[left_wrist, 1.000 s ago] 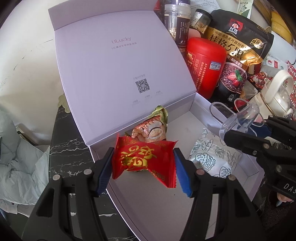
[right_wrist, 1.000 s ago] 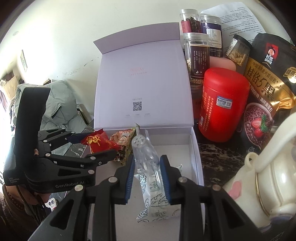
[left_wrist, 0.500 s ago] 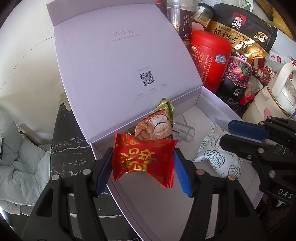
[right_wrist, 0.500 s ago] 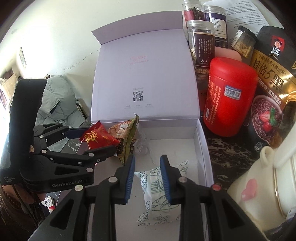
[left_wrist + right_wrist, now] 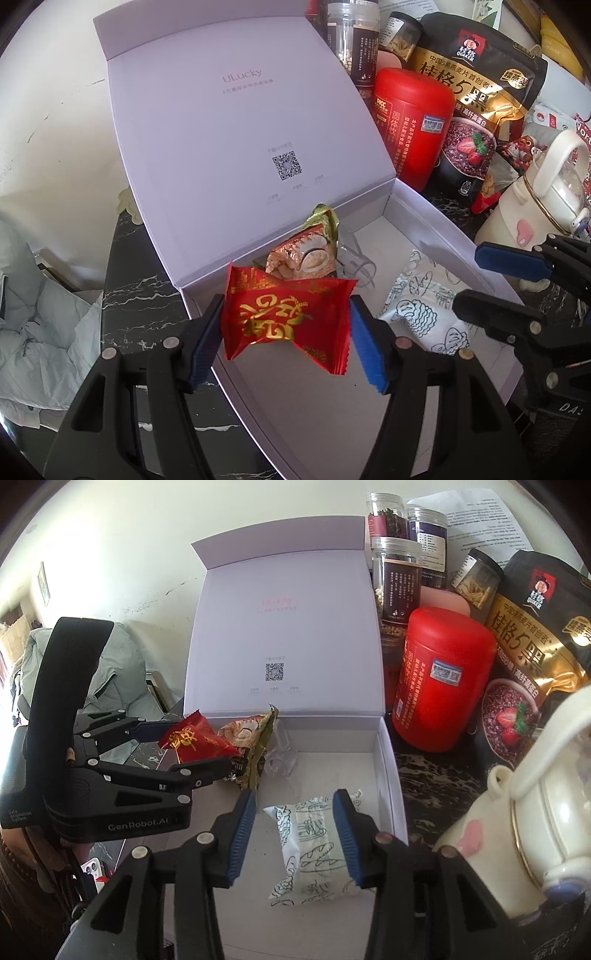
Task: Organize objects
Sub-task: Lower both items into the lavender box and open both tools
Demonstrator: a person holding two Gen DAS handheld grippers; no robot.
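Readable print on an open gift box, an oat bag and a gripper.
The white box lid read "ULucky" above a QR code; the black-and-gold oat bag carried "QUAKER" and a large "5"; the left gripper body read "GenRobot.AI".

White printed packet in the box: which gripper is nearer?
Right. The right gripper straddles the white printed packet, jaws open. The left gripper holds the red packet off to its side.
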